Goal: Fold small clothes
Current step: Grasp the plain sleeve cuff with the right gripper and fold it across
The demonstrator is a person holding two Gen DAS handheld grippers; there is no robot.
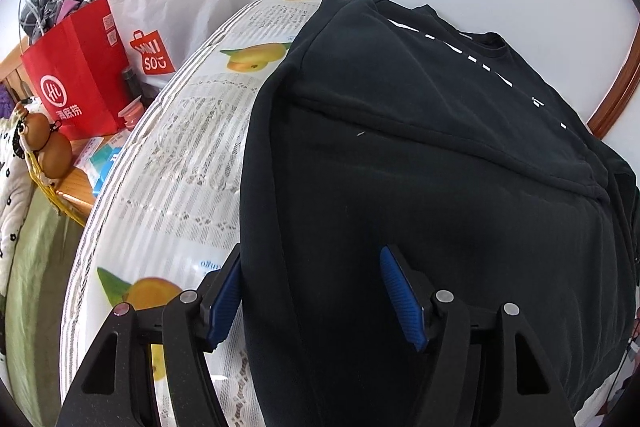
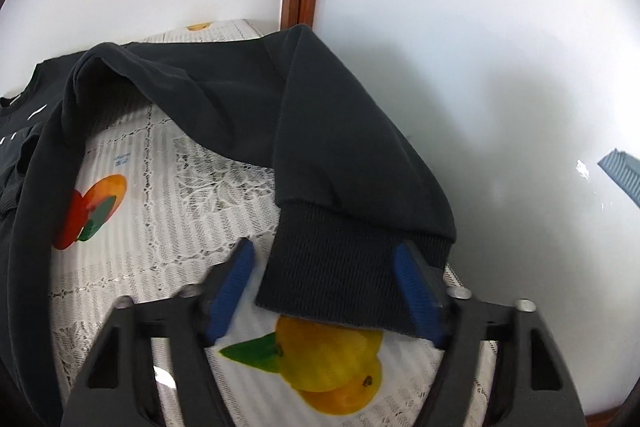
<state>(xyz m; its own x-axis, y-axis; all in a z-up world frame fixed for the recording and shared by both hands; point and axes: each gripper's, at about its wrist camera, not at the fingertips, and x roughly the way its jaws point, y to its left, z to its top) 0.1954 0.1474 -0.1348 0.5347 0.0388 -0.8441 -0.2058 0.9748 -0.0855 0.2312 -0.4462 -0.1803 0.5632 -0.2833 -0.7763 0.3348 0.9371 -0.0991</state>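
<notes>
Sweatshirt (image 1: 420, 155) on tablecloth (image 1: 192, 155) | red bag (image 1: 76, 83) beside (clear) | left gripper (image 1: 312, 291), right gripper (image 2: 340, 291) fingers spread, cuff (image 2: 340, 267) between

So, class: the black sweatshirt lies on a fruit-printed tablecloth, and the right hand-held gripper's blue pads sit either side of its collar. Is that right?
Not quite. In the right wrist view the right hand-held gripper has its blue pads either side of the sleeve's ribbed cuff, not the collar. The black sweatshirt does lie on the fruit-printed tablecloth.
</notes>
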